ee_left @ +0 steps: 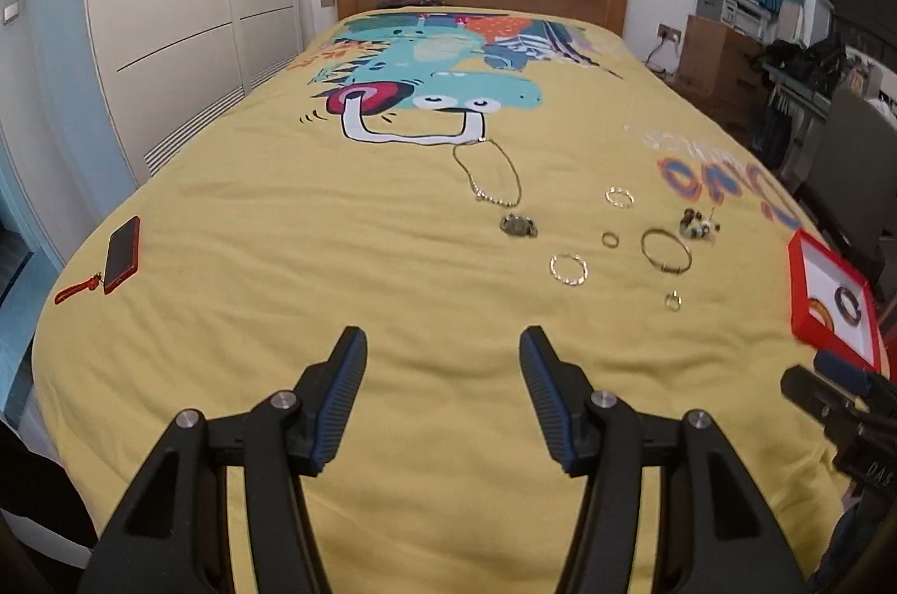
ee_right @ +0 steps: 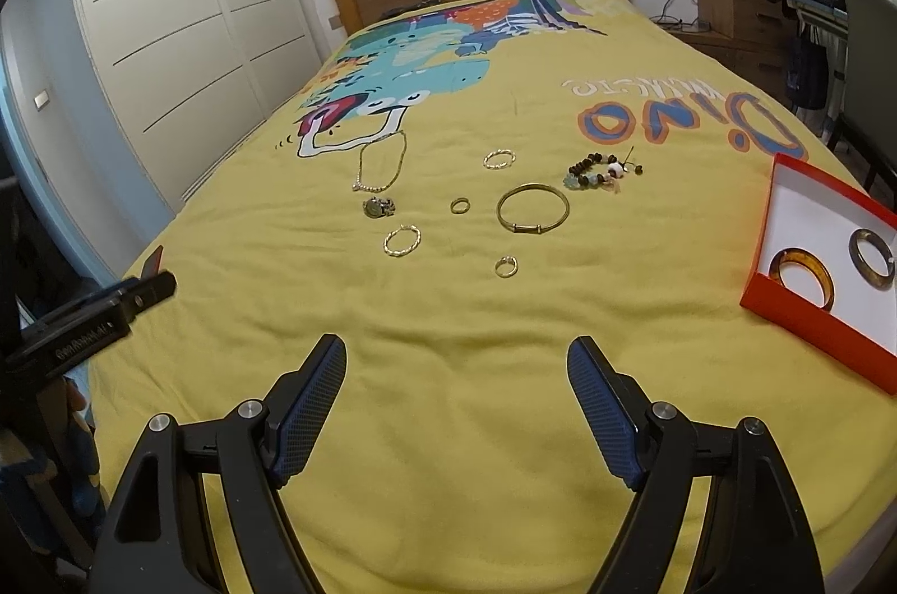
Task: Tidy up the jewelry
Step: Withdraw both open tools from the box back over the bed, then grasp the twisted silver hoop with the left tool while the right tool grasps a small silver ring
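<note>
We have two bangles in the red cardboard box with white lining (ee_right: 785, 207); gold metal bangle (ee_right: 532, 207), rings, necklace still loose on yellow bed cover (ee_right: 448, 313); left hand-held gripper (ee_left: 443, 353) and right hand-held gripper (ee_right: 457, 358) both wide, empty

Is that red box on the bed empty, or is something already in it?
Not empty. The red box lies open with no lid on it, and two bangles rest on its white lining: an amber one and a darker one.
</note>
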A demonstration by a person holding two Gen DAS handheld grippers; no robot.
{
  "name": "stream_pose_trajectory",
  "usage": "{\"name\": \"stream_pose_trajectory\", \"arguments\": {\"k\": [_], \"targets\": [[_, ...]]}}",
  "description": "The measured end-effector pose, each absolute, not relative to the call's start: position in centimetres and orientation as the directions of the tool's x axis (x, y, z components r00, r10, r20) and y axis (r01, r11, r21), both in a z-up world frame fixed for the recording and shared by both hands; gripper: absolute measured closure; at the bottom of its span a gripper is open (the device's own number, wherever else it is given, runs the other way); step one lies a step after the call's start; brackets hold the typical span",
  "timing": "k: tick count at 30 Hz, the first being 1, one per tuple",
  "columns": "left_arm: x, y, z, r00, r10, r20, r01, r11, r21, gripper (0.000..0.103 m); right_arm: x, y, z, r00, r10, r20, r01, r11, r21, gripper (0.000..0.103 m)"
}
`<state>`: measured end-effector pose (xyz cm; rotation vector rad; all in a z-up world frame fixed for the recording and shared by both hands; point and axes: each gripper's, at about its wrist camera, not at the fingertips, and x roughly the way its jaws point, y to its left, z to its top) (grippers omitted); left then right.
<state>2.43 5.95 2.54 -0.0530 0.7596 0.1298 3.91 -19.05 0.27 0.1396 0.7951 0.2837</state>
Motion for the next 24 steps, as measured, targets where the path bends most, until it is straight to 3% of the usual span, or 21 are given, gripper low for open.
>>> {"name": "stream_pose_trajectory", "arguments": {"k": [17,24], "targets": [[-0.3,4.0,3.5,0.716,0.081,-0.694,-0.097,0.995,0.016,0.048,1.3,-20.8,1.2,0.697,0.305,-0.648,-0.170,0.949,0.264,0.022],[-0.5,4.0,2.3,0.664,0.072,-0.744,-0.088,0.996,0.019,0.048,-0.2,-21.5,1.8,0.717,0.306,-0.626,-0.173,0.948,0.266,0.022]]}}
